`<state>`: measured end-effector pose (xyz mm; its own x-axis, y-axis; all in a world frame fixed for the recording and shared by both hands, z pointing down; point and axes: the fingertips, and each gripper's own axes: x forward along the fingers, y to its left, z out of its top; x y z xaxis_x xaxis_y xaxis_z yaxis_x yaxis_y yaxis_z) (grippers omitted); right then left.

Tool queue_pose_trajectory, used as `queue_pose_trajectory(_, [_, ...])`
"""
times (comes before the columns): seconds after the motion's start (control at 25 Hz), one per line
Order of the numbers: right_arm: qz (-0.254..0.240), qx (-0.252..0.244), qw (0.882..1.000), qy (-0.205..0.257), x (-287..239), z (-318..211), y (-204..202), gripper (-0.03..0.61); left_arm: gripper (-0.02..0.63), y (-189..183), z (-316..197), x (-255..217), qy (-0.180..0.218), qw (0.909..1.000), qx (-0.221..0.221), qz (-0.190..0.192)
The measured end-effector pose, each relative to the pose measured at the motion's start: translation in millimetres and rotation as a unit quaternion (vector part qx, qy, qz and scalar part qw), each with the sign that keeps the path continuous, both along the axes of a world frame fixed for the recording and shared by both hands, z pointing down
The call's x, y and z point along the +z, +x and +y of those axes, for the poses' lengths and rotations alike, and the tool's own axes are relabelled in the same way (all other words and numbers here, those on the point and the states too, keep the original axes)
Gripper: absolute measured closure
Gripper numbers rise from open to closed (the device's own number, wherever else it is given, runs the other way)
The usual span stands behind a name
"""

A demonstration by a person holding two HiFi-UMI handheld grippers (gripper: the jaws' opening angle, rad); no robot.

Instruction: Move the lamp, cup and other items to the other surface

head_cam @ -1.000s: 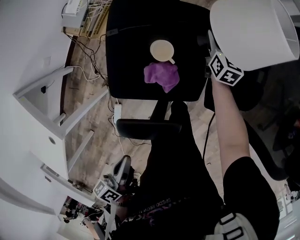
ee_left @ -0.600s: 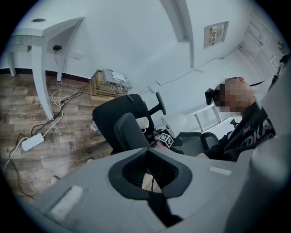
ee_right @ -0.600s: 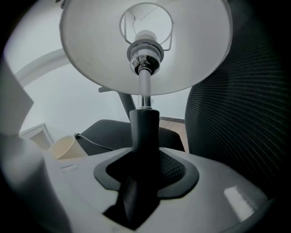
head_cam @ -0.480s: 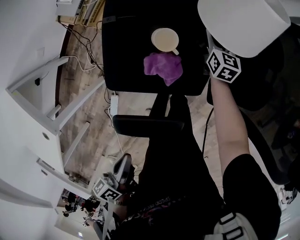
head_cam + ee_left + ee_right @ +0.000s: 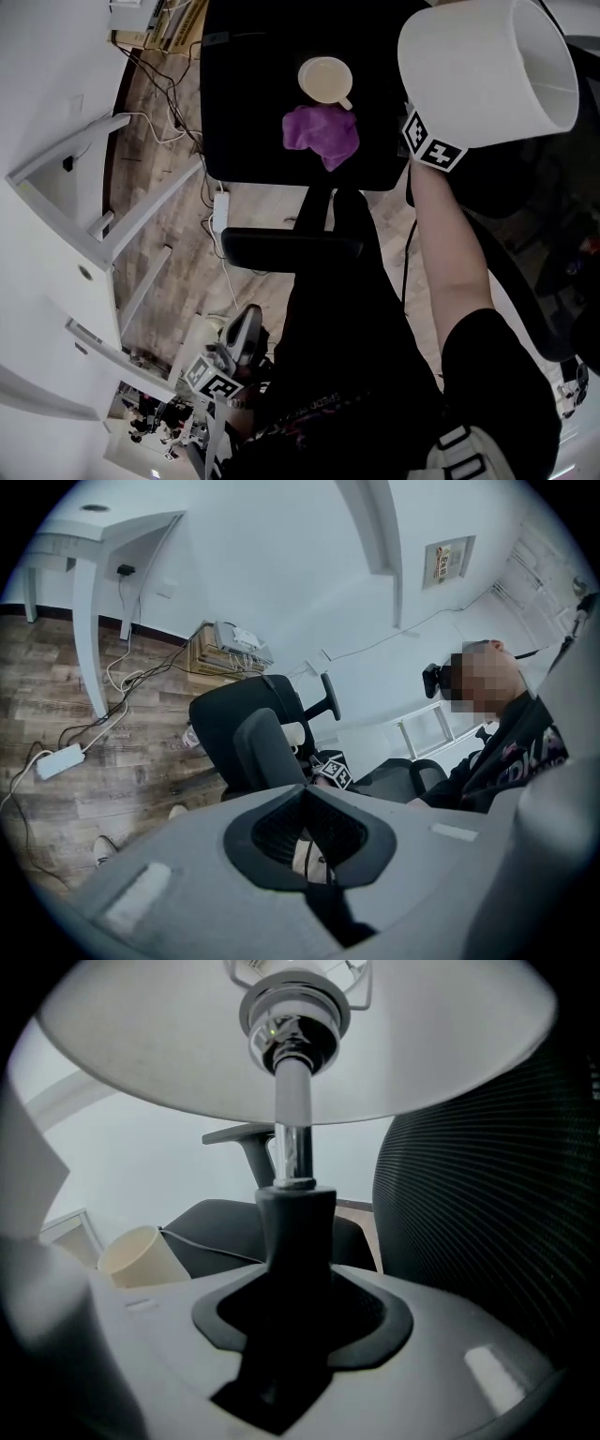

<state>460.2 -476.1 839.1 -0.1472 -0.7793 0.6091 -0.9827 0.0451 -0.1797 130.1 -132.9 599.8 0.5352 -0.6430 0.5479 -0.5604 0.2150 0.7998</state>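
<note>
At far left in the head view, the white table carries none of the task's items. The left gripper hangs low by the person's leg, jaws together on nothing. Centre: the black chair seat holds the cup, with the purple cloth just below it. Right: the lamp is off the seat's right edge, tilted, its base out of view. The right gripper is clamped on the lamp's black neck; its jaws have just been opening a little, but the neck sits tight between them. My read is that this is the lamp leg of the transfer, with the seat as the likely target. The next move calls for bringing the lamp upright, setting the base flat on bare seat clear of the cup and cloth, then letting go. The lamp looks top-heavy.
</note>
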Motion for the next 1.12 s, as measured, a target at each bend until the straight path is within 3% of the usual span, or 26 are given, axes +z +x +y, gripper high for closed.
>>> queue_pose_trajectory(0.44, [0.028,0.009,0.999,-0.031,9,33,2,0.357,0.615,-3,26,6,0.008,0.9991,-0.038,0.018])
queue_pose_trajectory(0.76, [0.043,-0.005,0.996,-0.083,15,88,-8,0.405,0.615,-13,56,-2,0.04,0.9954,-0.083,0.028])
queue_pose_trajectory(1.12, [0.041,-0.043,0.995,-0.077,-7,118,-31,0.413,0.615,-37,133,-8,0.074,0.9871,-0.139,0.03])
